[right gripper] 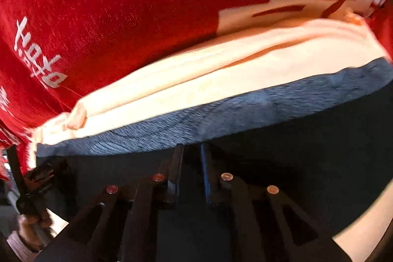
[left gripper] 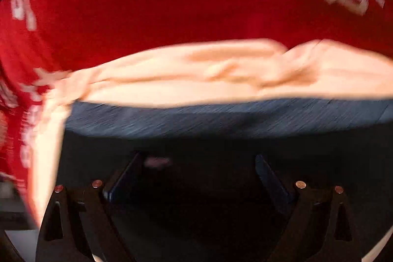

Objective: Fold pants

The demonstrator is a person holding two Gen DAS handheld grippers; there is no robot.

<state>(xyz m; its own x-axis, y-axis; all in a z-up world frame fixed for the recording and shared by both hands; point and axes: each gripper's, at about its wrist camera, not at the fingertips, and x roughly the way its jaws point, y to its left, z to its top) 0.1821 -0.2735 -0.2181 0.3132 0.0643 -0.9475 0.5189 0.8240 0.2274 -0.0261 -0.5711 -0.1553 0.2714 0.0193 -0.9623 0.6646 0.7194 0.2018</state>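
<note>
Dark navy cloth, apparently the pants (left gripper: pixel 196 188), lies directly under both grippers, with a blue-grey textured band (left gripper: pixel 221 117) along its far edge. Beyond the band lies cream cloth (left gripper: pixel 221 80) in soft folds. My left gripper (left gripper: pixel 199 161) stands wide open above the dark cloth, nothing between its fingers. In the right wrist view the same dark cloth (right gripper: pixel 307 151), blue-grey band (right gripper: pixel 221 114) and cream cloth (right gripper: pixel 221 70) show. My right gripper (right gripper: pixel 192 151) has its fingers nearly together at the band's near edge. Whether they pinch cloth is hidden in the dark.
A red blanket with white print (left gripper: pixel 172 4) (right gripper: pixel 110 16) covers the surface beyond the clothes. At the lower left of the right wrist view a hand (right gripper: pixel 32 225) holds a black device (right gripper: pixel 36 178). Pale surface (right gripper: pixel 363 232) shows at the lower right.
</note>
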